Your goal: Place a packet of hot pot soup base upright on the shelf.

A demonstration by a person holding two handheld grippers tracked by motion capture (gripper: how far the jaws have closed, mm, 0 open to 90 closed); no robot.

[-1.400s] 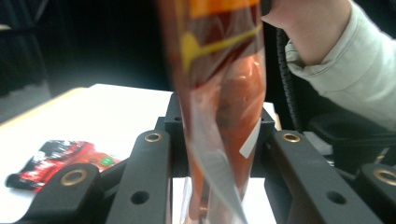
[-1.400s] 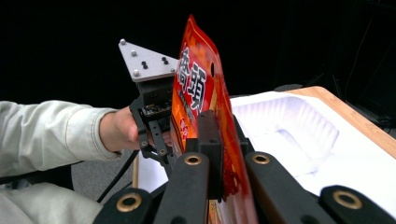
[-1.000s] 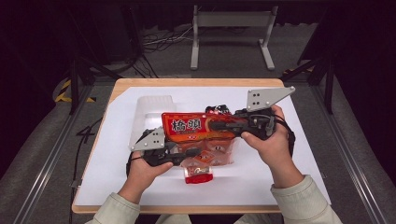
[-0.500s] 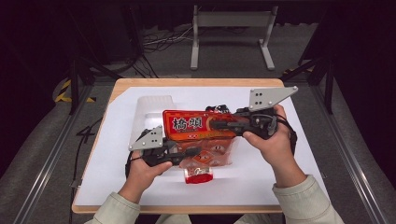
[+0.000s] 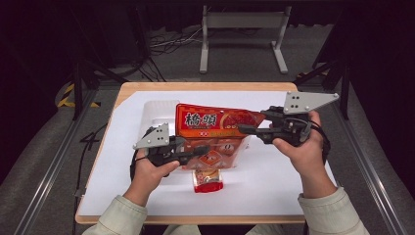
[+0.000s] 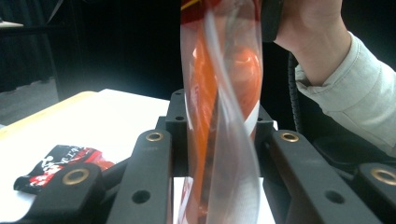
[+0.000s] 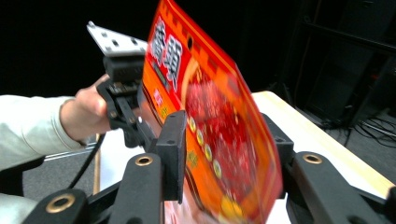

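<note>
Item: red snack bag [image 5: 215, 127], now held higher above the white table [image 5: 274, 186] than a second ago, clamped between the closed jaws of the left gripper [image 5: 203, 149] and right gripper [image 5: 243, 129], a small packet [image 5: 207, 179] left lying beneath, suggesting emptying is underway.

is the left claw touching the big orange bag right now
Touching. In the left gripper view the orange bag stands pinched between the left claw and its two black jaws press its sides.
</note>
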